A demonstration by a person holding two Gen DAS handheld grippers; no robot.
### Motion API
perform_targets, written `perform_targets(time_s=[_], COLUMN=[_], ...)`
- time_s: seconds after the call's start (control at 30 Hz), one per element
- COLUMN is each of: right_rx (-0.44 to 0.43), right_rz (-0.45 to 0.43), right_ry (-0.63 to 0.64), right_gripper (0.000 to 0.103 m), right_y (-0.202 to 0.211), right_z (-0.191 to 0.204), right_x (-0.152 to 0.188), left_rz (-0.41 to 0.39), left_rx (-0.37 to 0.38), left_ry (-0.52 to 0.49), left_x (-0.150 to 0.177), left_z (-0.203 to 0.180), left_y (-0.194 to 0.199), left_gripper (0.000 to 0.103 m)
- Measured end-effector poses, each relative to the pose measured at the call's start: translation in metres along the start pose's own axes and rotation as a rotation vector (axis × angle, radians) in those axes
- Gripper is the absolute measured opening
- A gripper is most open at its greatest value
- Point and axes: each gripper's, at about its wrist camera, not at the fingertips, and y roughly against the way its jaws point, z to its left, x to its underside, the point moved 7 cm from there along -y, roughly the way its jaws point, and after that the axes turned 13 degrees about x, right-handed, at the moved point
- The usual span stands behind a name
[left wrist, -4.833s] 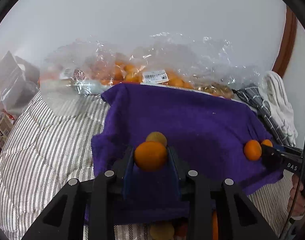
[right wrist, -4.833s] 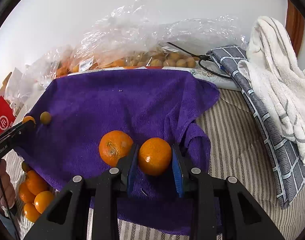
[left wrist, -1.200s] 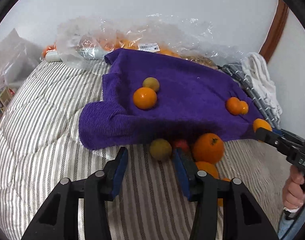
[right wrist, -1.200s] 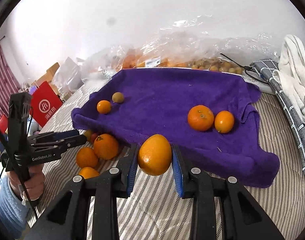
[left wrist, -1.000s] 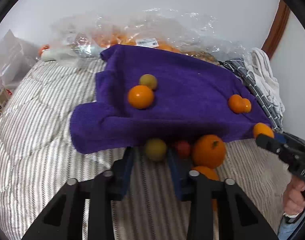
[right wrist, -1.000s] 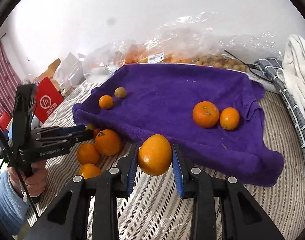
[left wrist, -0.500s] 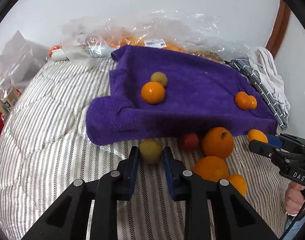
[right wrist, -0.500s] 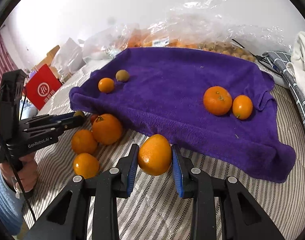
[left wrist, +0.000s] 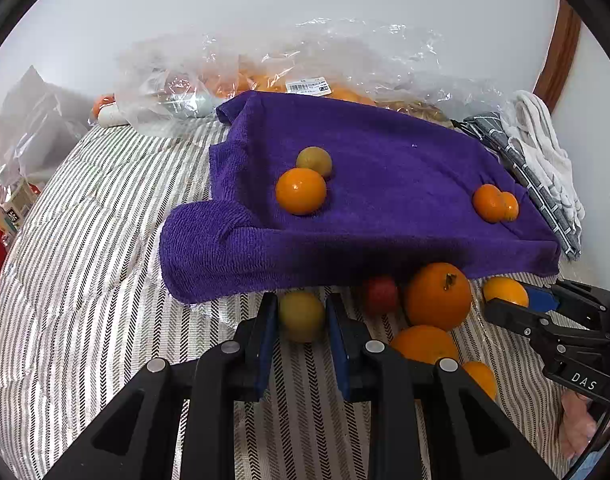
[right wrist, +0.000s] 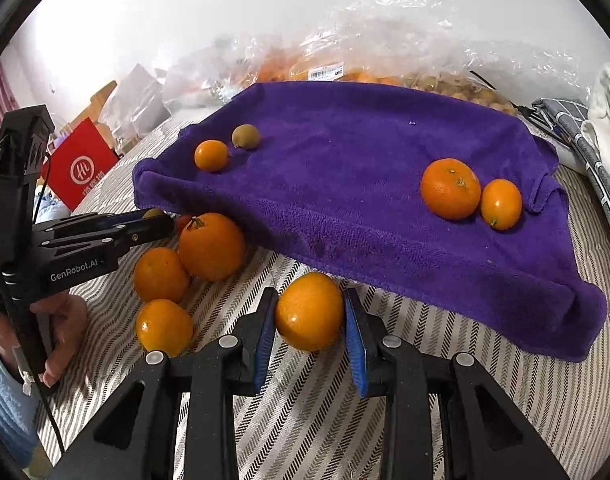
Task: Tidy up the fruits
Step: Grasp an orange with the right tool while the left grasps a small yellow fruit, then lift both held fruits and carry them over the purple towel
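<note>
My left gripper [left wrist: 301,314] is shut on a small yellow-green fruit [left wrist: 301,315] at the front edge of the purple towel [left wrist: 385,168]. My right gripper [right wrist: 310,314] is shut on an orange [right wrist: 310,312] just in front of the towel [right wrist: 365,152]. On the towel lie an orange [left wrist: 301,191] with a greenish fruit [left wrist: 314,161] at the left, and two oranges [right wrist: 450,188] at the right. Loose on the striped bedding lie a big orange [left wrist: 438,296], a red fruit [left wrist: 381,294] and more oranges [right wrist: 161,274].
Clear plastic bags [left wrist: 305,76] of fruit lie behind the towel by the wall. Folded grey and white cloths [left wrist: 541,152] are at the right. A red bag [right wrist: 81,168] and plastic packets [left wrist: 25,128] are at the left. Striped bedding [left wrist: 85,260] covers the surface.
My left gripper has closed on the yellow-green fruit at the towel's edge. My right gripper, still holding its orange, has come lower and nearer the towel's front edge.
</note>
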Motion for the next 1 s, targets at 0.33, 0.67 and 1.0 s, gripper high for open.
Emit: perform_targets(time_s=[0.33,0.67,1.0], right_rx=[0.018,-0.005,-0.068], right_rz=[-0.005,0.011,-0.096], right_ry=[0.006,-0.019,-0.055], right_gripper=[0.032,0.032,0.032], right_y=[0.0,-0.001,0.026], right_z=[0.002,-0.002,-0.007], right_x=[0.001,-0.001,-0.012], left_rz=[-0.002,-0.019,-0.176], left_rx=[0.008,0.038,0.063], left_ry=[0.018,0.044,0.017], left_x=[0.001,0.001,-0.011], left_z=[0.002,0.003,-0.003], left_y=[0.001,0.004,0.029], left_gripper=[0.024,0.023,0.023])
